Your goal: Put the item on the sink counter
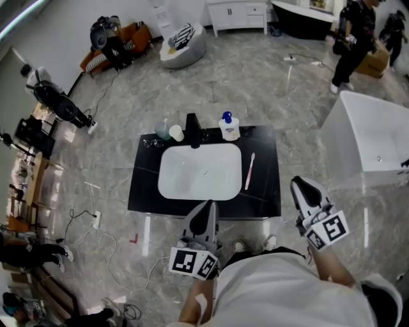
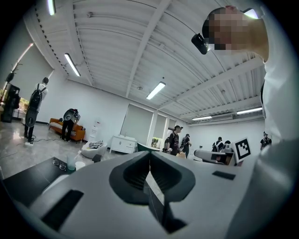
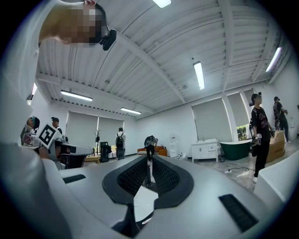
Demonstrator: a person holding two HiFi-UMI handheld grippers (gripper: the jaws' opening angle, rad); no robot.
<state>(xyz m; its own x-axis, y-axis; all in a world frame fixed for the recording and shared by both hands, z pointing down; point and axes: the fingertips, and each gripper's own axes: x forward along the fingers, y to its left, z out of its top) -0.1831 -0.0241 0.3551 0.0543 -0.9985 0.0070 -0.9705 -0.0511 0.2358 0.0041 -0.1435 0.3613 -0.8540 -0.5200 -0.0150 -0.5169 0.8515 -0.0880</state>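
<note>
A black sink counter (image 1: 265,185) with a white basin (image 1: 200,172) stands on the floor below me. A pink toothbrush (image 1: 250,170) lies on the counter to the right of the basin. Behind the basin are a black faucet (image 1: 192,130), two cups (image 1: 176,133) and a blue-capped soap bottle (image 1: 229,127). My left gripper (image 1: 208,205) hangs over the counter's front edge, its jaws together and empty (image 2: 149,156). My right gripper (image 1: 300,184) is off the counter's right front corner, jaws nearly touching with nothing between them (image 3: 148,163).
A white bathtub (image 1: 374,137) stands to the right of the counter. Cables and a power strip (image 1: 96,219) lie on the floor to the left. Glasses (image 1: 151,142) rest at the counter's back left. A person (image 1: 350,38) stands at the far right; a white cabinet (image 1: 238,14) is beyond.
</note>
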